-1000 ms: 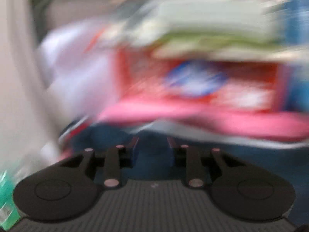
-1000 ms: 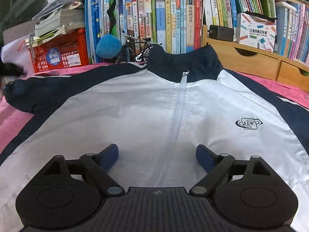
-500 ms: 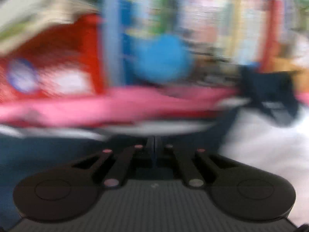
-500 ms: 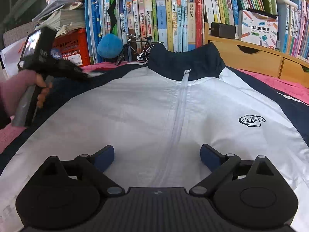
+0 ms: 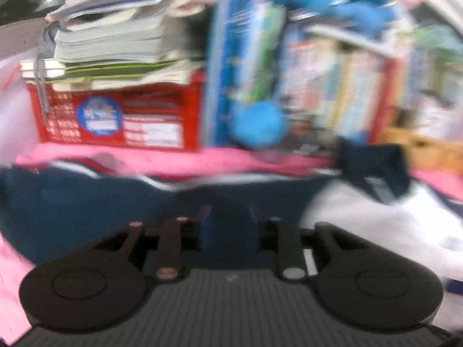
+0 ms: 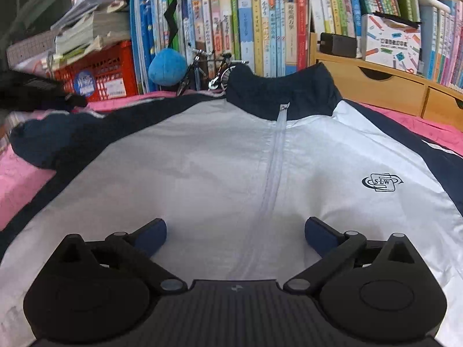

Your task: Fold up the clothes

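A white and navy zip jacket (image 6: pixel 231 173) lies face up on a pink cover (image 6: pixel 20 179), collar toward the bookshelf. My right gripper (image 6: pixel 234 232) is open and empty, hovering low over the jacket's white front near the zipper. My left gripper (image 5: pixel 227 225) hovers over the navy left sleeve (image 5: pixel 72 199); its jaws stand partly apart with navy cloth showing between them, and blur hides whether they touch it. In the right wrist view the left gripper (image 6: pixel 37 95) shows as a dark blur at the far left above the sleeve (image 6: pixel 52 141).
A red basket (image 6: pixel 101 75) stacked with papers, a blue plush ball (image 6: pixel 167 66), a small model bicycle (image 6: pixel 211 66) and rows of books (image 6: pixel 246 29) line the back. A wooden drawer unit (image 6: pixel 376 89) stands at the right.
My left gripper swung right and then back left over the sleeve; its jaws closed and have now opened partway. My right gripper has stayed open over the jacket, drifting slightly.
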